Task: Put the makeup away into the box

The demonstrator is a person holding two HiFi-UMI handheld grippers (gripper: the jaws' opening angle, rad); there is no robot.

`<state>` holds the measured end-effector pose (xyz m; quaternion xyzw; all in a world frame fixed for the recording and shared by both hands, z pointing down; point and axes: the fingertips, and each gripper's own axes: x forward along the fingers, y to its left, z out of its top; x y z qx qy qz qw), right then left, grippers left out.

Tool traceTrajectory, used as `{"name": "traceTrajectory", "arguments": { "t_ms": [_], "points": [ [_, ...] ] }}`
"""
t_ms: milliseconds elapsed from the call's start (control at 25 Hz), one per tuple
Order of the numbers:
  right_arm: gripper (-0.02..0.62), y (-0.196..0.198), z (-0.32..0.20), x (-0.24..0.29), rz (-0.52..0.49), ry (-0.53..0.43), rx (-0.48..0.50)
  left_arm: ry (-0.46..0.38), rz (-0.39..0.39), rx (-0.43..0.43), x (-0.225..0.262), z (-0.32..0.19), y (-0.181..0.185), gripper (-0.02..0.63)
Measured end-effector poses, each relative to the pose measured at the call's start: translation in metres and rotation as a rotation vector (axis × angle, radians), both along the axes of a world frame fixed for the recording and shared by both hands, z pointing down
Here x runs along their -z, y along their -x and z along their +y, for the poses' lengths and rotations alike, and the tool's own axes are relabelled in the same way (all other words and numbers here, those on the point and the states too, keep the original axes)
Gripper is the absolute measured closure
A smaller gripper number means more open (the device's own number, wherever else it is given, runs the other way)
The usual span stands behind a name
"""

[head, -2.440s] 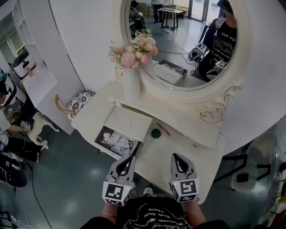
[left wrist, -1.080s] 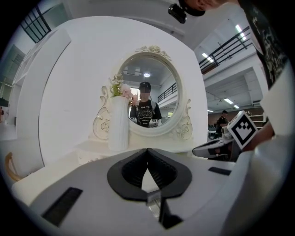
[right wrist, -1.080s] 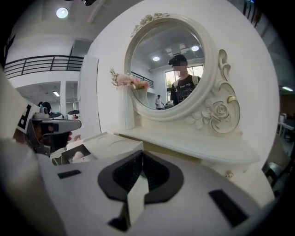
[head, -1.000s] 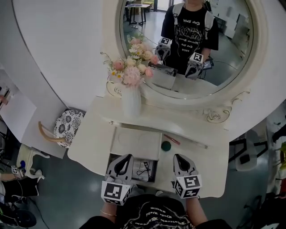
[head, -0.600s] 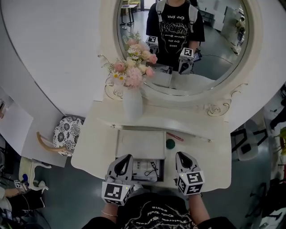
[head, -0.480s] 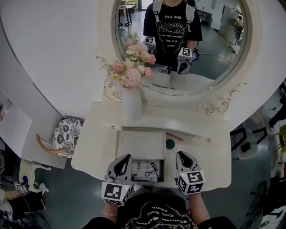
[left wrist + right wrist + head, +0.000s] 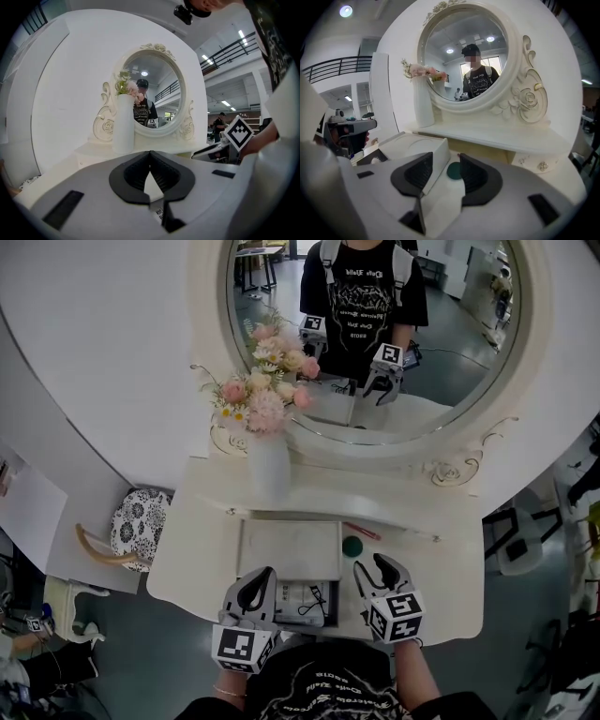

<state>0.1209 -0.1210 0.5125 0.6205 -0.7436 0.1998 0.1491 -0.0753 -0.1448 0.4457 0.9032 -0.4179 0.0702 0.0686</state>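
Observation:
A white box stands on the white dressing table with its lid thrown back; the open box holds white items and a black cord. A round green compact and a thin pink pencil lie just right of the lid. My left gripper hovers at the box's near left corner, shut with nothing in it. My right gripper sits just short of the compact, its jaws opening and nothing between them. In the right gripper view the compact shows beyond the parted right gripper, beside the lid.
A white vase of pink flowers stands on the raised shelf at the back left, under the big oval mirror. A patterned stool sits on the floor at the left. The table's front edge runs right under both grippers.
The right gripper's jaws have parted from shut. The head view has shifted slightly; both hands stay near the box's front.

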Motion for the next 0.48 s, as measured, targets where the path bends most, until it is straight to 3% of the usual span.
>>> {"name": "traceTrajectory", "arguments": {
  "t_ms": [480],
  "points": [
    [0.37, 0.0, -0.023, -0.022, -0.005, 0.088, 0.088, 0.027, -0.016, 0.069, -0.005, -0.006, -0.001, 0.591]
  ]
}}
